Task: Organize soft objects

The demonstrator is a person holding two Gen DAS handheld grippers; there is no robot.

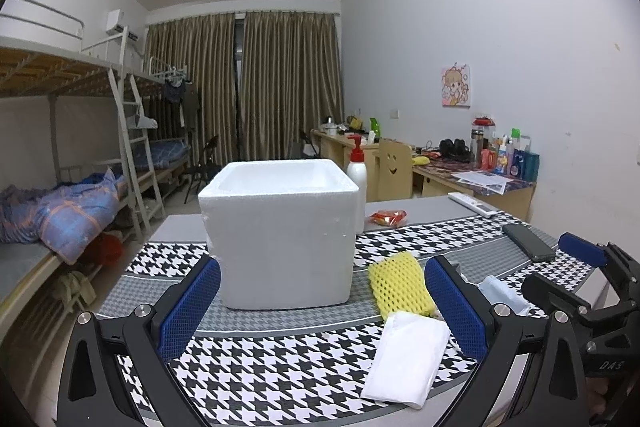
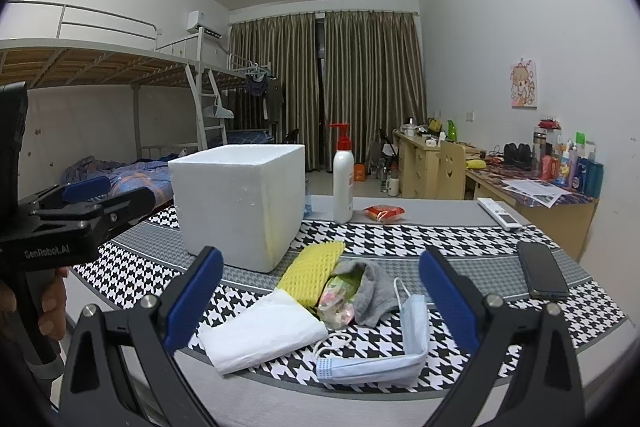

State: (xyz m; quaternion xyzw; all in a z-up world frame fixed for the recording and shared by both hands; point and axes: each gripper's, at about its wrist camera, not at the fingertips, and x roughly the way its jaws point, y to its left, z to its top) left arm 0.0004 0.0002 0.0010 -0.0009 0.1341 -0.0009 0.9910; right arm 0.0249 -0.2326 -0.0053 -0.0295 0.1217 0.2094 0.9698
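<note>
- Soft objects sit in a loose cluster on the houndstooth tablecloth [image 2: 400,239], front-right of the white foam box [image 2: 240,203], near the table's front edge.
- Cluster, per right wrist view: yellow foam net [image 2: 312,273] nearest the box; folded white cloth [image 2: 264,337] overlapping the net's near end; grey sock [image 2: 376,291] w/ a floral pouch [image 2: 338,299] just beside it, touching; blue face mask [image 2: 384,359] bent in an L at the front.
- Foam box is upright, open-topped; inside not visible.
- Left gripper [image 1: 322,307]: fingers spread wide, holding nothing, low over the cloth, box between the tips in its view; white cloth & net lie by its right finger.
- Right gripper [image 2: 320,291]: fingers also wide apart, empty, framing the pile.
- Hand [image 2: 44,307] grips the left gripper's handle, seen at the left edge of the right wrist view.
- Behind the box: pump bottle [image 2: 343,183] w/ red top, red snack packet [image 2: 384,213].
- Right side of the table: white remote [image 2: 498,213], dark phone [image 2: 542,271], well apart from the pile.
</note>
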